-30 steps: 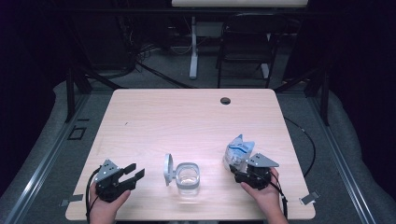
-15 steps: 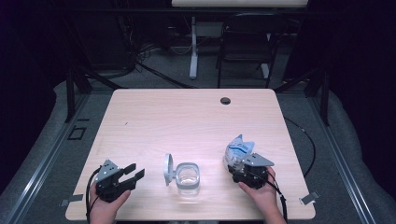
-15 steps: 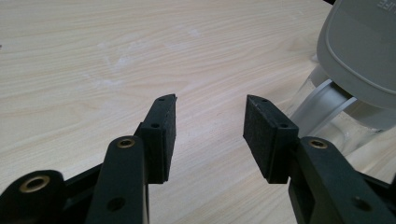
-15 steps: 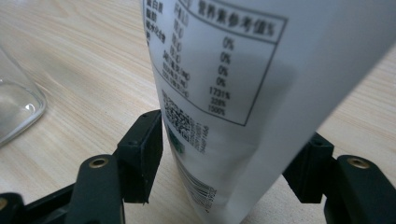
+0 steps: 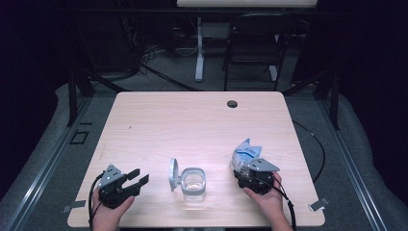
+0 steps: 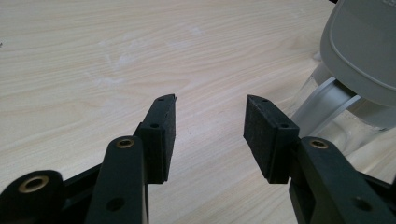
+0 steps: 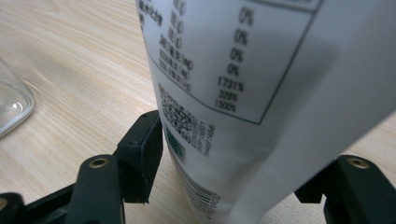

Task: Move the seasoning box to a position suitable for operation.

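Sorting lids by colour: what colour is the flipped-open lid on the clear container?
Grey, best seen in the left gripper view: the lid stands open on the clear container.

The high camera looked forward and down over my side of the table (image 5: 202, 120). My left gripper's (image 6: 210, 130) camera sat low, close behind its jaws, facing the jar (image 6: 355, 70). My right gripper's (image 7: 229, 154) camera pressed near the pouch (image 7: 261, 93). All shared the tabletop; each gripper view caught the jar.

Pale wood-grain table (image 5: 192, 125) with black grippers, a clear jar and a white pouch.
The pouch (image 7: 261, 93) is white with black print and a barcode, blue-marked on its front; the jar (image 5: 193, 183) has a grey lid (image 5: 172, 174).
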Tool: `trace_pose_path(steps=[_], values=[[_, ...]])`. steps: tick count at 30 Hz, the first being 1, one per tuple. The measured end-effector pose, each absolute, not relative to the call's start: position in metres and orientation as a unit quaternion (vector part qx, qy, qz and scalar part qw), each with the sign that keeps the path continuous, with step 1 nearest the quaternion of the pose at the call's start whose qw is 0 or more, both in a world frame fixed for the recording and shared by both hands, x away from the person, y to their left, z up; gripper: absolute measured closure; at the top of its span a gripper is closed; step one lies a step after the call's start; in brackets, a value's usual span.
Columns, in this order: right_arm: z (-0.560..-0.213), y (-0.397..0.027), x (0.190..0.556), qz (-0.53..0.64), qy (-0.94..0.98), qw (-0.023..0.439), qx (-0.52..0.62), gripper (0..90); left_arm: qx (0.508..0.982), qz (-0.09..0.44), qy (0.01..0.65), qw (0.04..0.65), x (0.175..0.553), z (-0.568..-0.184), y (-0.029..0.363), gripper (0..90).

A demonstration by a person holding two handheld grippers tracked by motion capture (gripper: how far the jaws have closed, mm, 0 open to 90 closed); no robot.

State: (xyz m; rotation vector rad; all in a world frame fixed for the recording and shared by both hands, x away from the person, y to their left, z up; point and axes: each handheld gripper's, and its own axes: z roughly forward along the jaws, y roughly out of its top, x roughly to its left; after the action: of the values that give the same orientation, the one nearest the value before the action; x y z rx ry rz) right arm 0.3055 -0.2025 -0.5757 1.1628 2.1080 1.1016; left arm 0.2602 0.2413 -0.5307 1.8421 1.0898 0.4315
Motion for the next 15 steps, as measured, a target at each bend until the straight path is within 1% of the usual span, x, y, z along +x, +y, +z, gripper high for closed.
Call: trace_pose_path(steps=[15], values=[[-0.5782, -0.1981, 0.3060, 0.396, 0.771, 0.259, 0.427, 37.2, 0.749, 0.175, 0.444, 0.460, 0.2600, -0.5307, 0.2417, 54.1]])
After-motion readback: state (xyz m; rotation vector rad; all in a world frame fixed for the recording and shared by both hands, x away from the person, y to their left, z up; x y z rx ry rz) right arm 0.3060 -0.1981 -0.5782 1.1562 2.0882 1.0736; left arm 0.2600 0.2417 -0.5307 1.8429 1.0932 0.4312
